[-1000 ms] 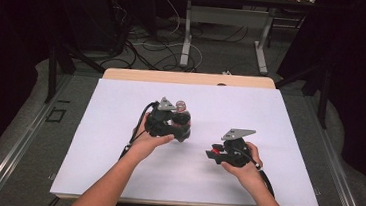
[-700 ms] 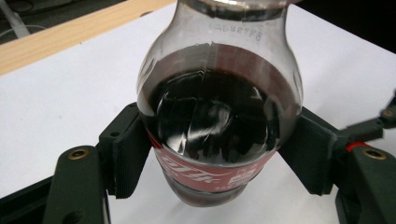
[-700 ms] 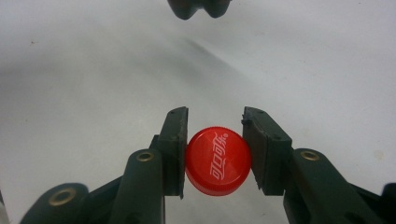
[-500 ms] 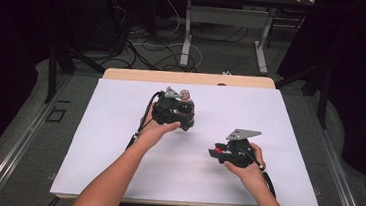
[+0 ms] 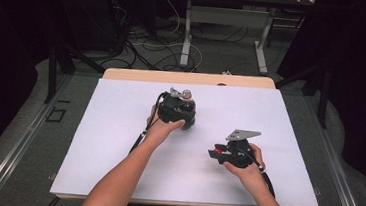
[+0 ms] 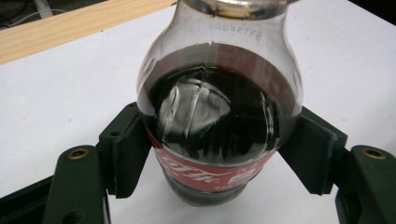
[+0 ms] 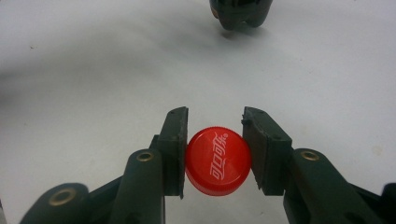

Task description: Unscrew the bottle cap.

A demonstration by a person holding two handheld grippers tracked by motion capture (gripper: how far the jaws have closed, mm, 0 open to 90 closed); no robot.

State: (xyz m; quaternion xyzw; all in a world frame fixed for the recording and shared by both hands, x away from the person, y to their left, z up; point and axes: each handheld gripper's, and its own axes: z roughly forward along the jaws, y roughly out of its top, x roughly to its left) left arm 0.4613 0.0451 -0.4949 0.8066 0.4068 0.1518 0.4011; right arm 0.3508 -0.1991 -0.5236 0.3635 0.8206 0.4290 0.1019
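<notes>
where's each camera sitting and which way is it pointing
High view: above the person's side, looking forward and down on the table; both forearms, left claw and right claw show.
Left gripper view: rides the left claw, looking along its jaws shut on the bottle.
Right gripper view: rides the right claw, looking along its jaws holding the cap.
Shared: the bottle's base also shows far off in the right gripper view.

A clear bottle (image 6: 217, 116) of dark brown cola wears a red label with white script, flanked by the black ribbed pads of the left tool (image 6: 219, 154). The right tool (image 7: 215, 149), also black, frames a red cap (image 7: 218, 161) lettered in white. The desk (image 5: 118, 127) is white, with a pale wood far edge.
</notes>
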